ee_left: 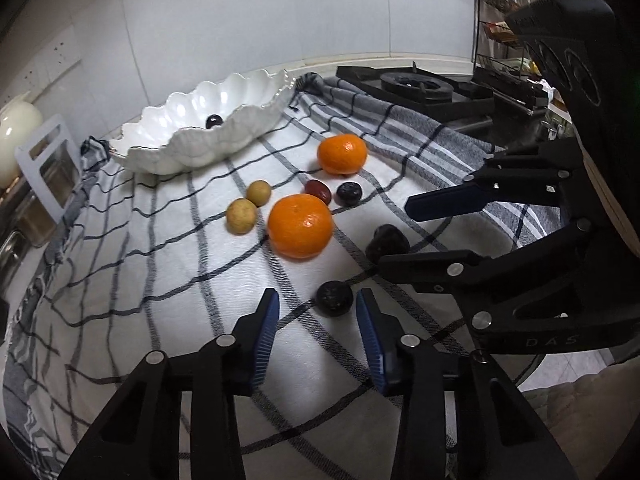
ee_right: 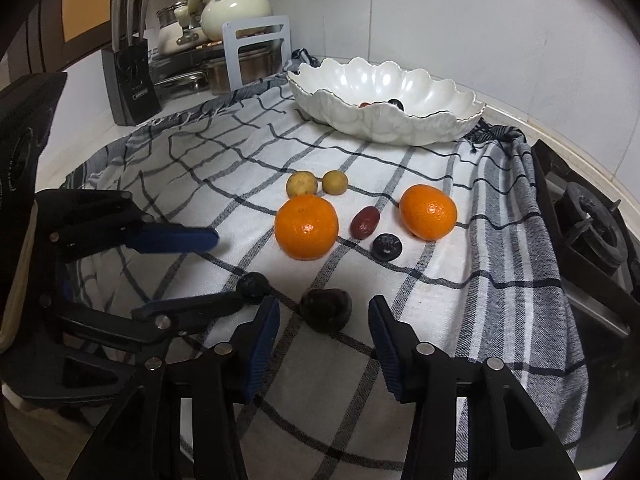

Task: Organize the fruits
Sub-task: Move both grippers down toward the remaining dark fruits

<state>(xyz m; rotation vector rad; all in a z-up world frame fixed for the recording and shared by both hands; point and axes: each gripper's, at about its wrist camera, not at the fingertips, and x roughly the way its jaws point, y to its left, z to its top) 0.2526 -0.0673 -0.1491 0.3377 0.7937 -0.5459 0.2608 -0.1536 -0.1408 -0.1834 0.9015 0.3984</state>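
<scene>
The checked cloth (ee_right: 400, 360) is bare just in front of both grippers. Farther on, two oranges (ee_right: 306, 227) and small fruits stand close together and block the direct path to the white bowl (ee_right: 432, 124). The stove (ee_right: 592, 224) closes the right side, the knife block (ee_right: 130, 84) the left.

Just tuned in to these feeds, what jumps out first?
Two bright oranges sit mid-cloth among small dark and yellowish fruits. Behind them, a white scalloped bowl already holds a couple of small fruits. Both grippers hover with jaws open over dark plums.
</scene>
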